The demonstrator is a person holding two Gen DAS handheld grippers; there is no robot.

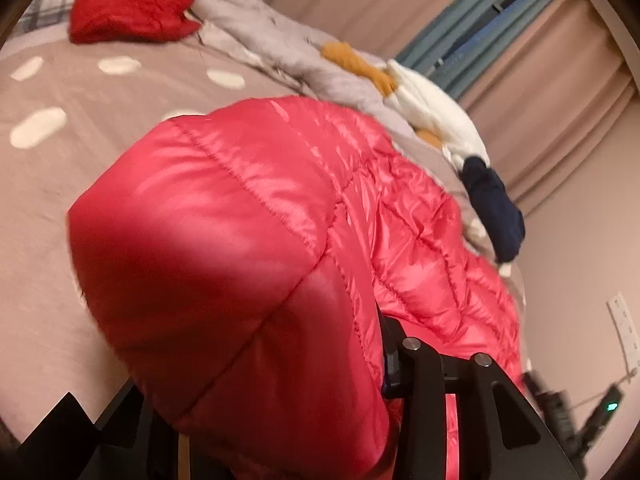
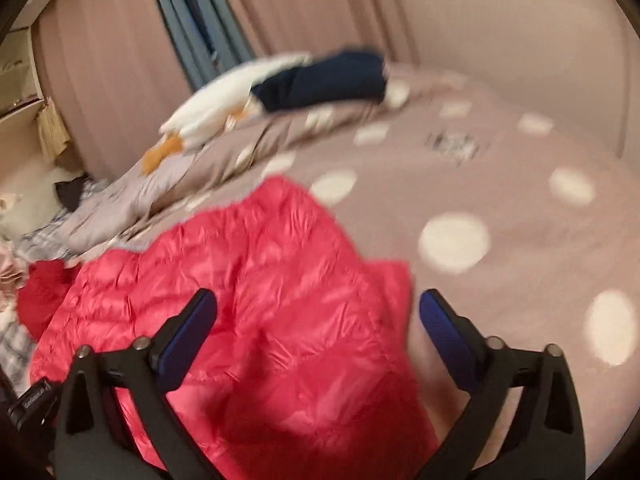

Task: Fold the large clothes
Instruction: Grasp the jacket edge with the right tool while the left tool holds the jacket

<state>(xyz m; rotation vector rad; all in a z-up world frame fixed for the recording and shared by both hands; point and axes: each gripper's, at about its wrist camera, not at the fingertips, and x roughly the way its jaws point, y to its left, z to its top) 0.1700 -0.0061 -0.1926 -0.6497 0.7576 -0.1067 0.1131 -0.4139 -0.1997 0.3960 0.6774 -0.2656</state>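
A shiny pink-red quilted puffer jacket (image 1: 256, 240) lies on the bed and bulges up right in front of my left gripper (image 1: 360, 360). The jacket covers the left finger; the right finger (image 1: 390, 344) presses against the fabric, so the gripper looks shut on a fold of the jacket. In the right wrist view the same jacket (image 2: 248, 280) lies spread on the bedspread. My right gripper (image 2: 318, 312) is open and hangs just above the jacket's near corner, its blue pads (image 2: 444, 324) wide apart and empty.
The bed has a mauve bedspread with white dots (image 2: 520, 200). A darker red garment (image 1: 128, 4) lies at the far end. A rumpled grey duvet (image 1: 256, 36), a white and orange plush (image 1: 432, 104) and a navy garment (image 2: 320, 80) lie along the curtain side.
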